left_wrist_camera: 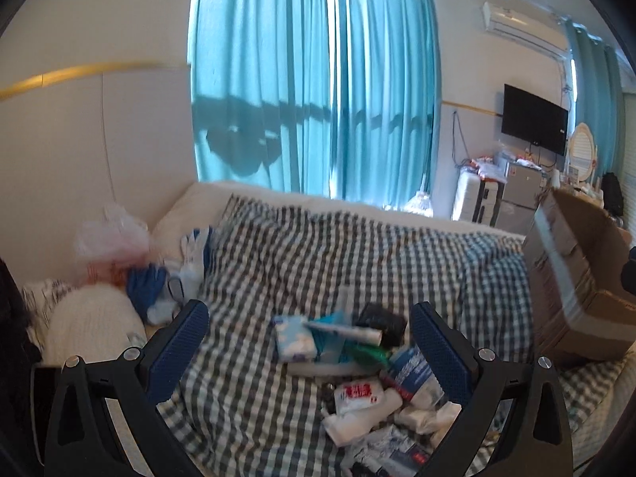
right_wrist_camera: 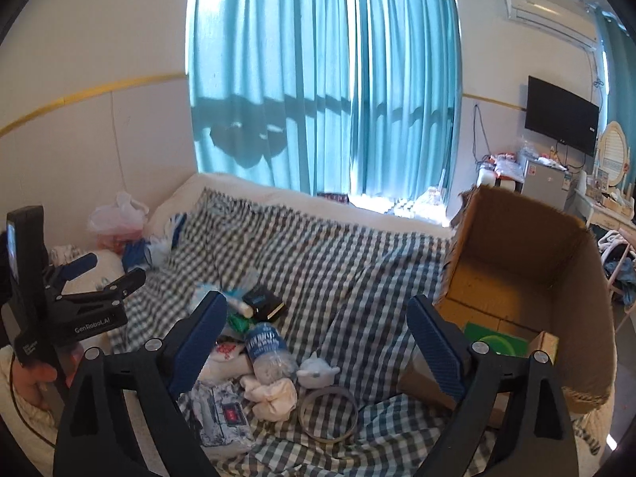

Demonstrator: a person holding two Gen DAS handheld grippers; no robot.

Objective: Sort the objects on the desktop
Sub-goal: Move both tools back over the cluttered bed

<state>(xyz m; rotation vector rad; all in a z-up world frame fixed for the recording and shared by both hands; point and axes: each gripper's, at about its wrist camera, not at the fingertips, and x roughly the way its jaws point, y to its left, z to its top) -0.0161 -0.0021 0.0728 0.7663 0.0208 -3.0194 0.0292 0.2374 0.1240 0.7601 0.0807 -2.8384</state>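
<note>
Here both grippers hover over the bed (right_wrist_camera: 357, 254) with fingers spread and nothing between them. The heap of small things (right_wrist_camera: 254, 342) lies ahead of and below the right gripper (right_wrist_camera: 318, 318), toward its left finger; the crushed water bottle (right_wrist_camera: 268, 351) points its long axis away from the fingers. The cardboard box (right_wrist_camera: 528, 278) stands open just beyond the right finger. The left gripper (left_wrist_camera: 310, 326) has the heap straight ahead between its fingers, so either could reach it.
</note>
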